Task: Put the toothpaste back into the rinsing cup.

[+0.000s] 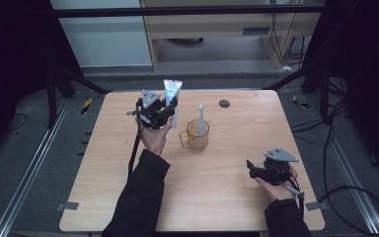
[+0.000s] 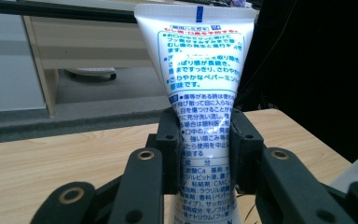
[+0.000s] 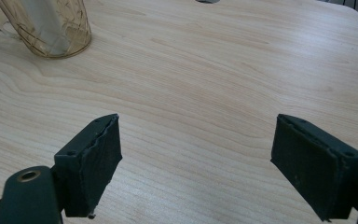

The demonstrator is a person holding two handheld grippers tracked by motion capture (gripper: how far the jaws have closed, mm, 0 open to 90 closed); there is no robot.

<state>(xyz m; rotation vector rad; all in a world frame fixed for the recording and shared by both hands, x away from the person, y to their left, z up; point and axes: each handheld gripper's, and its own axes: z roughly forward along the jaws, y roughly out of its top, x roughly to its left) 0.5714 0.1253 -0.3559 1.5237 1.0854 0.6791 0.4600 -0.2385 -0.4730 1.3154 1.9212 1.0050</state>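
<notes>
Right gripper [image 1: 251, 167] nearest camera, at 5 o'clock on table [image 1: 237, 197], jaws wide apart, holding nothing. Left gripper [image 1: 170, 106] clamped on toothpaste tube [image 1: 171, 94], long axis upright. Cup [image 1: 197, 136] with toothbrush [image 1: 201, 118] at 4 o'clock from tube, near; left hand nearer.
</notes>
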